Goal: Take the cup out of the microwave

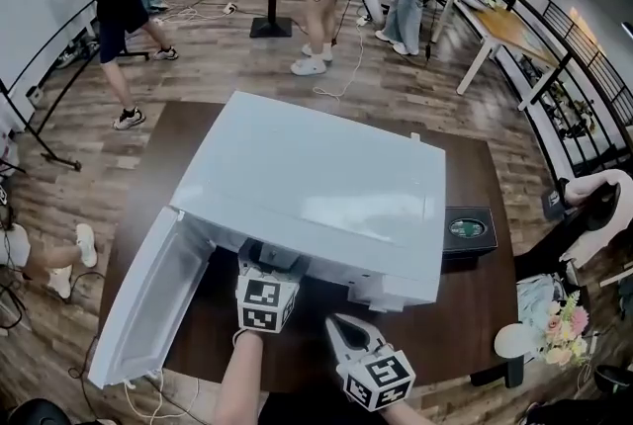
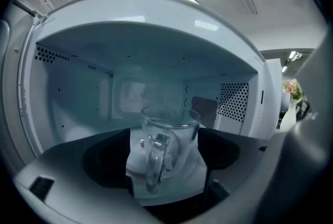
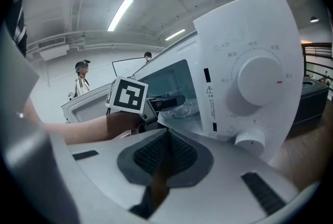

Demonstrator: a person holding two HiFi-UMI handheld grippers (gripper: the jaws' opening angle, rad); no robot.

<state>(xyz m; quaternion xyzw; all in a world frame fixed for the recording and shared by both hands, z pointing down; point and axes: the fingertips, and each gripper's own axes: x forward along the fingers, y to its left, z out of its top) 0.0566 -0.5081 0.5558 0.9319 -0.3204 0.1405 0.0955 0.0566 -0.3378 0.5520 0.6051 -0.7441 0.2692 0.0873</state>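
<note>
A white microwave (image 1: 316,186) stands on a dark table (image 1: 475,304), its door (image 1: 148,299) swung open to the left. Inside, on the white turntable, a clear glass cup (image 2: 166,139) stands upright with its handle turned toward me. My left gripper (image 2: 167,158) reaches into the opening, open, with the cup between its dark pads (image 2: 106,163); a narrow gap shows on each side. In the head view the left gripper (image 1: 269,265) sits at the cavity's mouth. My right gripper (image 1: 341,326) (image 3: 165,137) hangs in front of the control panel (image 3: 250,87), shut and empty.
A black box with a round green label (image 1: 468,230) sits on the table right of the microwave. Flowers (image 1: 559,319) and a white round object (image 1: 514,342) lie at the table's right front corner. Several people stand on the wooden floor beyond.
</note>
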